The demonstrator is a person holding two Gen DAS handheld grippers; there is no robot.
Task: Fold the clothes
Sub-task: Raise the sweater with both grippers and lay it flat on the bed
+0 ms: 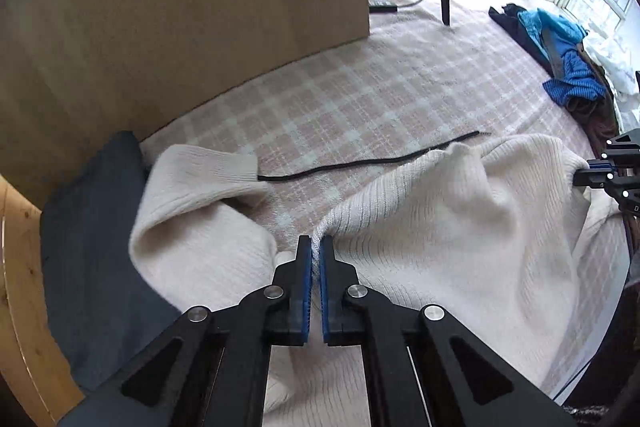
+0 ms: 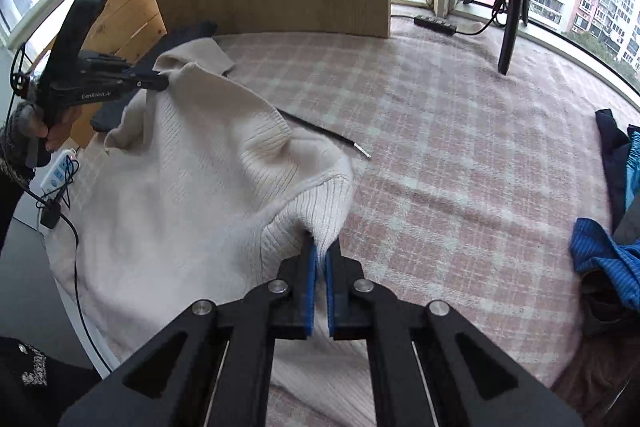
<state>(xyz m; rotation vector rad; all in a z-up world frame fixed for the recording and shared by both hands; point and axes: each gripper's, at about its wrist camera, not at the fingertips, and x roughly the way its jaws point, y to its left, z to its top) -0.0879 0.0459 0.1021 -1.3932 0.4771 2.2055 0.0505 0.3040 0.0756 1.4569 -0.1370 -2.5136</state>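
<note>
Left gripper [image 1: 316, 251]: blue pads pressed together on a ribbed edge of the sweater [image 1: 440, 227]; from the right wrist view its tips [image 2: 158, 83] are buried in the knit, so the pinch itself is hidden there.
Right gripper [image 2: 320, 259]: clamped on another ribbed edge of the sweater [image 2: 192, 195]; in the left wrist view only its tip [image 1: 588, 175] shows, cut off at the frame's right edge.
Sweater: cream knit, stretched and lifted between the two grippers, the rest slumped on the blanket [image 2: 460, 167]; one sleeve [image 1: 208, 167] lies toward the board [image 1: 180, 7] side. Its lower part runs under the grippers, out of sight.
Cord [image 1: 360, 163]: thin, black, on the blanket beyond the sweater; one end is covered by the knit.
Blue clothes [image 1: 568, 67]: heaped near the blanket's far right edge, partly cut off.
Hand [image 2: 56, 131]: grips the left handle, mostly hidden behind it.
Tripod [image 2: 512, 7]: stands by the window; top cropped.
Dark cloth [image 1: 92, 247]: at the blanket's left edge, shape unclear.
</note>
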